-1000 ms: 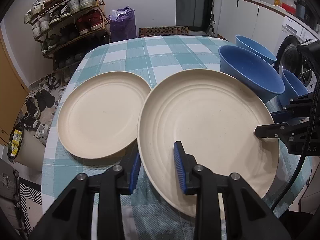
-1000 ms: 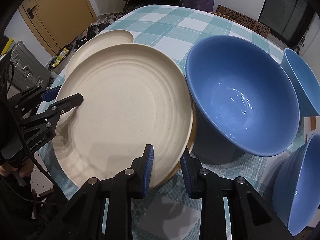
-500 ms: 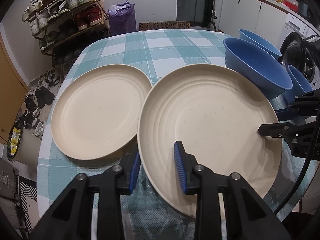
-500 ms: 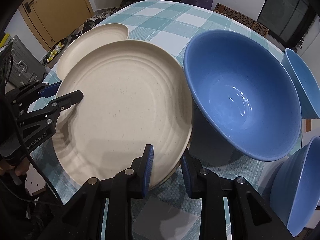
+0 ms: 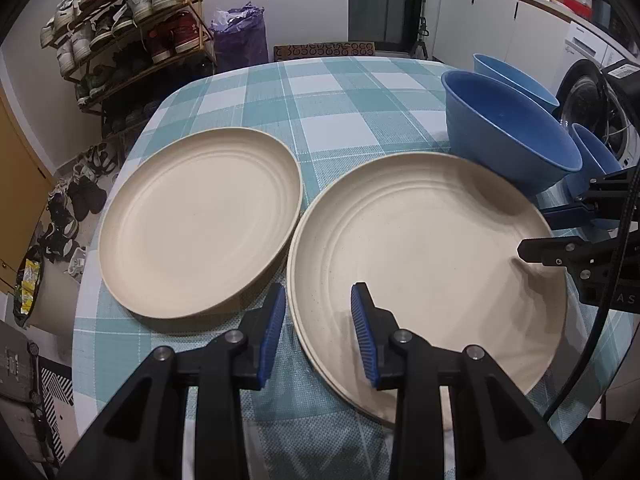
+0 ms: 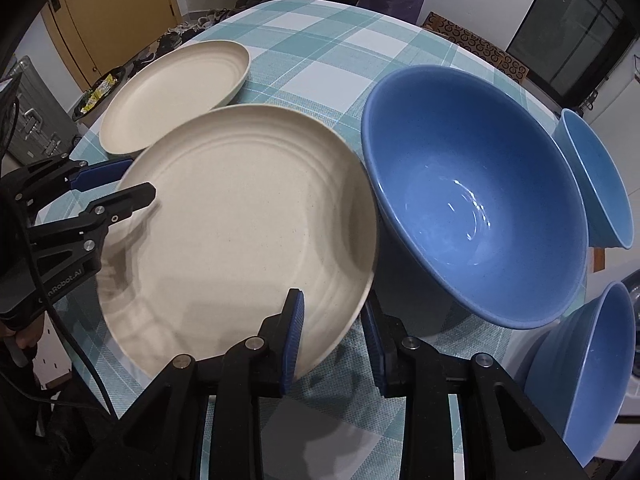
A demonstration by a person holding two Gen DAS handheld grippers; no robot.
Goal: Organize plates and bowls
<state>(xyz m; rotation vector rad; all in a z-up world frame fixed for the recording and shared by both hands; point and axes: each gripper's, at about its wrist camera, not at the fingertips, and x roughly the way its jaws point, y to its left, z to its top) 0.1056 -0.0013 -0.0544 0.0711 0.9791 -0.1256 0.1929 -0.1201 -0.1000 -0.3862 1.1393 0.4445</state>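
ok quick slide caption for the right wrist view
Both grippers straddle opposite rims of a cream plate beside a large blue bowl on the checked tablecloth.

The left gripper point(image 5: 319, 330) holds its blue-padded jaws parted with a clear gap, reaching forward and low, while the right gripper point(image 6: 333, 338) (seen side-on from the left wrist camera) likewise has its jaws spread, one finger point(image 5: 560, 211) above the other.

White lettering ending in "Robot.AI" is printed along the black plastic body of the left gripper point(image 6: 114, 184) at the left edge of the right wrist view. In the left wrist view, the letters "AS" are seen on the black right gripper point(image 5: 538, 234) at the right edge.
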